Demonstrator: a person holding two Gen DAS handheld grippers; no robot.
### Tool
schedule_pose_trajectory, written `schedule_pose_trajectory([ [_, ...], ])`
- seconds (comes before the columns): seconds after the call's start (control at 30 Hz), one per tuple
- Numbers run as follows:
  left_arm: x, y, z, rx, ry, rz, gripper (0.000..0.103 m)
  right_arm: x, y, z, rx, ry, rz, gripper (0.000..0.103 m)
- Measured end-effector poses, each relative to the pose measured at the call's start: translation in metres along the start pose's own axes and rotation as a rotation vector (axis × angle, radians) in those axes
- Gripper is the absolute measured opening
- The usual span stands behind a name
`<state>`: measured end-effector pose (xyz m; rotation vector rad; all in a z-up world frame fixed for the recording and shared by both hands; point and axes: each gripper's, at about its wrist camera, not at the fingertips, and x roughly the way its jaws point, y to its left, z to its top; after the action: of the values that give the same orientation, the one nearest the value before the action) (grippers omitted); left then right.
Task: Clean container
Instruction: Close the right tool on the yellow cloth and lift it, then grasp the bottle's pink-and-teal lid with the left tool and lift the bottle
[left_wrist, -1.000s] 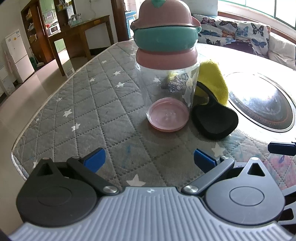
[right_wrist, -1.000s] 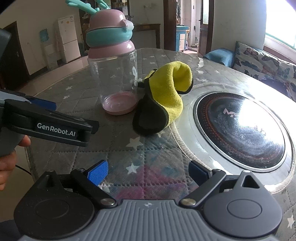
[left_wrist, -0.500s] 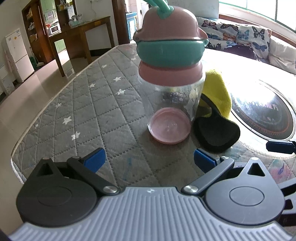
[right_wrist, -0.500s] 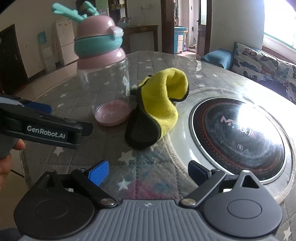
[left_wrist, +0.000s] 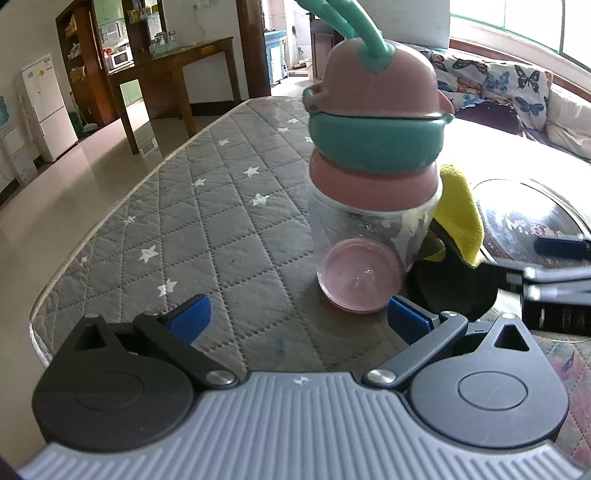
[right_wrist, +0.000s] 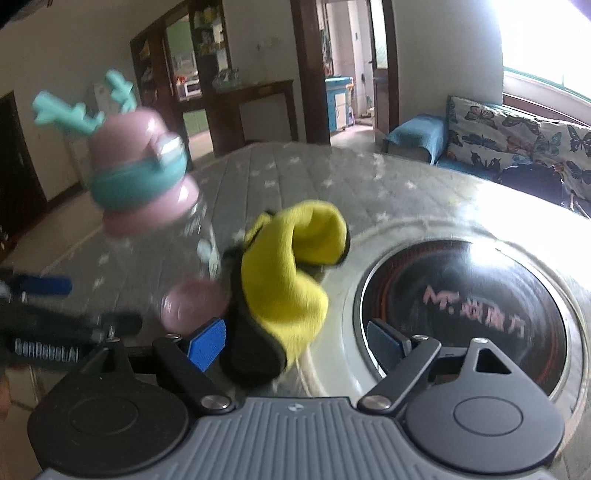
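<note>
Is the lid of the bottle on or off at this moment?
On. The pink and teal lid sits closed on top of the clear bottle, which stands upright on the table beside the yellow cloth.

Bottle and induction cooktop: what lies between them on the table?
The yellow-and-black cloth, crumpled, lies between the bottle and the induction cooktop. The right wrist view shows it best; in the left wrist view the bottle partly hides it.

Two close, down-tilted wrist views, both sharing bottle (left_wrist: 373, 206) and cloth (right_wrist: 291, 266).
</note>
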<state>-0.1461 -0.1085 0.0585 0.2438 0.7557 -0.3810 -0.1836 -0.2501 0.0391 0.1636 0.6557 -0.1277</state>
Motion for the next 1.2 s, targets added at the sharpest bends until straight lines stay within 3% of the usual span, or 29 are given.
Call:
schedule_pose_trajectory([
  [0.17, -0.001, 0.004, 0.000, -0.004, -0.003, -0.005, 0.103, 0.010, -0.001, 0.020, 0.023, -0.033, 0.008, 0.085],
  [0.33, -0.003, 0.008, -0.001, -0.009, -0.010, -0.006, 0.103, 0.029, -0.008, 0.032, 0.102, -0.024, 0.050, 0.075],
  [0.47, -0.003, 0.012, -0.001, -0.010, -0.011, -0.004, 0.103, 0.040, -0.014, 0.039, 0.174, -0.026, 0.106, 0.059],
  [0.77, -0.015, 0.019, 0.004, -0.006, -0.062, -0.025, 0.103, 0.063, -0.020, 0.034, 0.223, -0.004, 0.128, 0.024],
  [0.87, -0.024, 0.021, 0.008, 0.000, -0.100, -0.040, 0.103, 0.062, -0.023, 0.030, 0.242, -0.009, 0.126, 0.018],
  [1.2, -0.054, 0.023, 0.033, -0.024, -0.227, -0.160, 0.103, 0.041, -0.030, 0.023, 0.292, -0.057, 0.163, 0.016],
])
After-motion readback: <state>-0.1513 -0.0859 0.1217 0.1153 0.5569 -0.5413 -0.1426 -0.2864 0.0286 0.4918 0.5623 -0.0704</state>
